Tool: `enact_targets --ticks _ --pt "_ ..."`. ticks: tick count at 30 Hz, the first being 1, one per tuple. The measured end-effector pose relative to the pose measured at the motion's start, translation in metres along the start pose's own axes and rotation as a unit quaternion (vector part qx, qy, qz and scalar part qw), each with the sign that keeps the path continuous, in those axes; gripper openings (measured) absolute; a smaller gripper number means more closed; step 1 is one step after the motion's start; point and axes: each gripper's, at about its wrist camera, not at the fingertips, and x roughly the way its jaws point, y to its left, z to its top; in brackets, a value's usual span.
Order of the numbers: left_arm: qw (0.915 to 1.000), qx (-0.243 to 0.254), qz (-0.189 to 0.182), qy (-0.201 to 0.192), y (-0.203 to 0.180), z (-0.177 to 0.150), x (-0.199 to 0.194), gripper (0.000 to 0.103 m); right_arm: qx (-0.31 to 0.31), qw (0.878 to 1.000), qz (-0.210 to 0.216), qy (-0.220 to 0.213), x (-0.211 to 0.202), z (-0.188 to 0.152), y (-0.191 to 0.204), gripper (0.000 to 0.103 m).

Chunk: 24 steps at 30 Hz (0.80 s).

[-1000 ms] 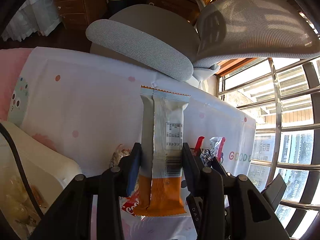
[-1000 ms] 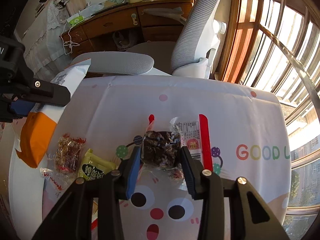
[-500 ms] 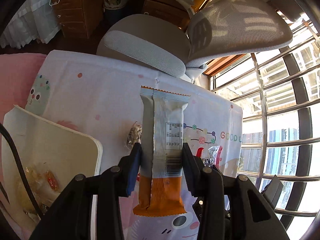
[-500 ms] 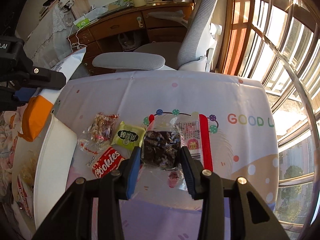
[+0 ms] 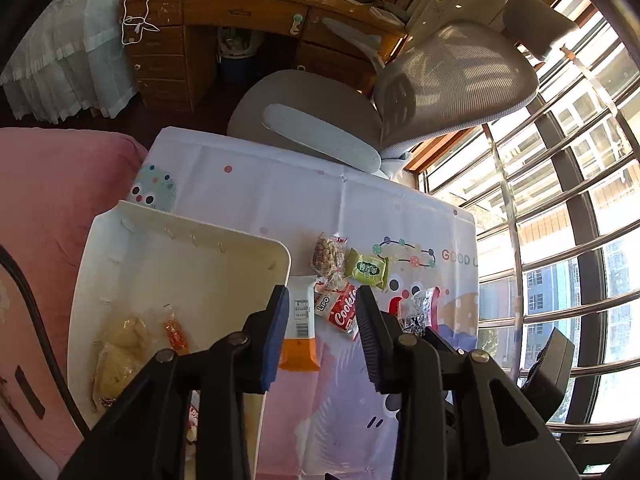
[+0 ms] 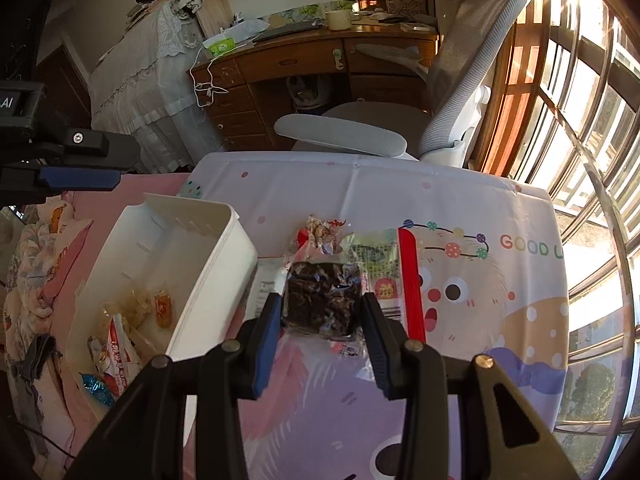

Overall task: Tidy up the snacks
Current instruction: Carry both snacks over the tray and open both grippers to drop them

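Note:
My left gripper [image 5: 320, 295] hangs high over the table, its jaws closing with nothing between the pads. Far below it, an orange-and-white snack bar [image 5: 300, 332] lies on the cloth against the white bin [image 5: 192, 228]; it also shows in the right wrist view [image 6: 265, 285]. My right gripper [image 6: 320, 308] is shut on a dark snack pack [image 6: 320, 300] in clear wrap with a red strip, held above the table. The left gripper [image 6: 116, 164] shows at that view's left edge. The bin [image 6: 216, 264] holds several wrapped snacks [image 5: 120, 344].
A red cookies pack [image 5: 340, 312], a green pack [image 5: 366, 268] and a clear nut pack [image 5: 328, 256] lie on the cartoon tablecloth [image 5: 280, 188]. A grey office chair [image 5: 452, 80] stands behind the table, window bars on the right, pink bedding [image 5: 48, 200] on the left.
Both grippers rose well above the table. The orange-and-white bar left the left gripper and now lies beside the bin. The right gripper kept its dark pack.

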Motion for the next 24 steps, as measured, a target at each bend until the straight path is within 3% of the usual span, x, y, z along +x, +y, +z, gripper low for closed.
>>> enact_targets --ticks 10,24 --pt "0.9998 -0.008 0.012 -0.013 0.059 -0.027 -0.042 0.031 -0.024 0.998 0.052 -0.016 -0.026 -0.002 0.078 0.040" --pt "0.9996 0.024 0.010 -0.009 0.131 -0.081 -0.066 0.031 -0.027 0.995 0.100 0.001 -0.021 -0.032 0.173 0.040"
